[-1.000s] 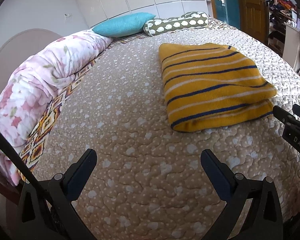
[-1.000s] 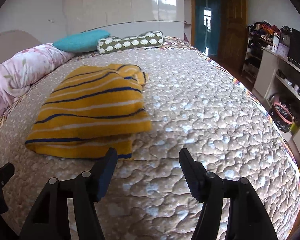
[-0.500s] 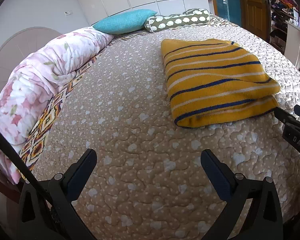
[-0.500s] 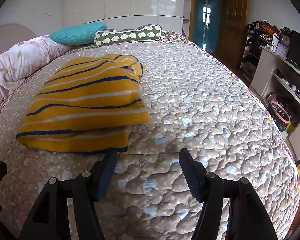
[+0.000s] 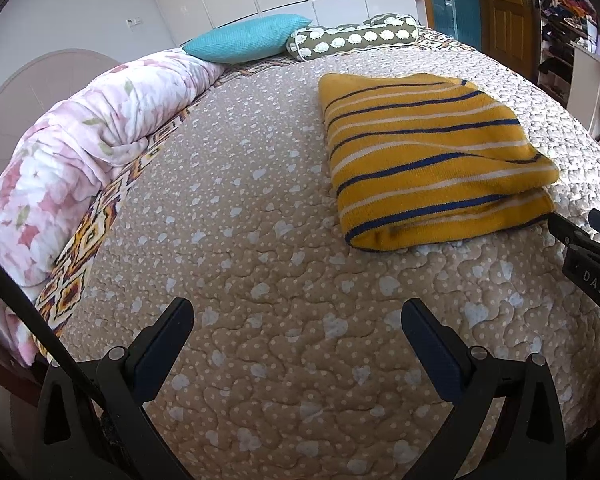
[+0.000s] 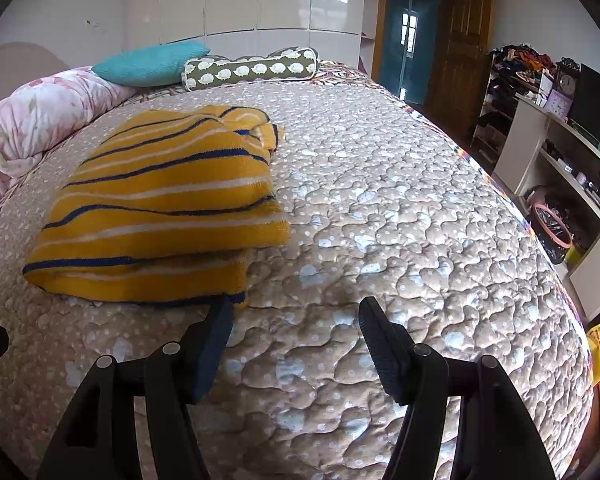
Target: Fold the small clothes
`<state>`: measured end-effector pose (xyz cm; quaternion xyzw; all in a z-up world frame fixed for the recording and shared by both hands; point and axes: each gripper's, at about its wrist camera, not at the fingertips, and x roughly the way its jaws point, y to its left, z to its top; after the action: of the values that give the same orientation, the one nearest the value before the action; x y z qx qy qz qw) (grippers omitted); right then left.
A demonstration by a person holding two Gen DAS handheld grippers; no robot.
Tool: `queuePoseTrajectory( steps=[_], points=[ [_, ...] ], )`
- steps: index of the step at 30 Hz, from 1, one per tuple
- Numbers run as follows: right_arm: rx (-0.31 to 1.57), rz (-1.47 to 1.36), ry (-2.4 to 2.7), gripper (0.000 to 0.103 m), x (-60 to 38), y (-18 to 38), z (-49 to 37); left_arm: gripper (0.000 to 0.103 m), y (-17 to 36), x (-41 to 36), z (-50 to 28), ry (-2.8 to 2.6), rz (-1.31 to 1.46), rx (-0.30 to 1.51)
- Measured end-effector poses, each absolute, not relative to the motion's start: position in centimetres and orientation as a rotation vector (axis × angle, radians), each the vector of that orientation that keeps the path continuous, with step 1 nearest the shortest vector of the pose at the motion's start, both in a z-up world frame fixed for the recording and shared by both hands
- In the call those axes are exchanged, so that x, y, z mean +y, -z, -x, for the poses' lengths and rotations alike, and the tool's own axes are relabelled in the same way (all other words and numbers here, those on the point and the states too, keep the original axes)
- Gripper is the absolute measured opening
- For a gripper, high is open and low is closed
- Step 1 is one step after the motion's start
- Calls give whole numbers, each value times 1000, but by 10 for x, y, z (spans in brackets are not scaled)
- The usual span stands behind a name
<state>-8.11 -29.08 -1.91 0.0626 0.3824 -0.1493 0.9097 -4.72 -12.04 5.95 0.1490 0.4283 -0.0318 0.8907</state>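
Note:
A yellow knit garment (image 5: 432, 156) with blue and white stripes lies folded in layers on the beige quilted bedspread (image 5: 260, 280). In the right wrist view the same garment (image 6: 164, 208) sits ahead and to the left. My left gripper (image 5: 296, 320) hangs open over bare quilt, well short of the garment. My right gripper (image 6: 296, 316) is open too, empty, its left finger just below the garment's near right corner. The right gripper's black body (image 5: 588, 252) shows at the right edge of the left wrist view.
A rolled pink floral duvet (image 5: 80, 152) runs along the bed's left side. A teal pillow (image 5: 248, 38) and a patterned bolster (image 5: 352, 38) lie at the head. Shelves (image 6: 560, 160) and a basket (image 6: 550, 232) stand beyond the bed's right edge.
The garment sits slightly lower and closer in both views; both grippers tilted a little toward it. Jaws stay open and nothing was grasped.

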Motion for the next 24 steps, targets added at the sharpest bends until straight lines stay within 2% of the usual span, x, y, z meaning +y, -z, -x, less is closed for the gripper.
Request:
queuePoseTrajectory(
  steps=[24],
  points=[
    [791, -120, 318, 72, -291, 23, 81, 103, -52, -117, 44, 69, -288, 917]
  ],
)
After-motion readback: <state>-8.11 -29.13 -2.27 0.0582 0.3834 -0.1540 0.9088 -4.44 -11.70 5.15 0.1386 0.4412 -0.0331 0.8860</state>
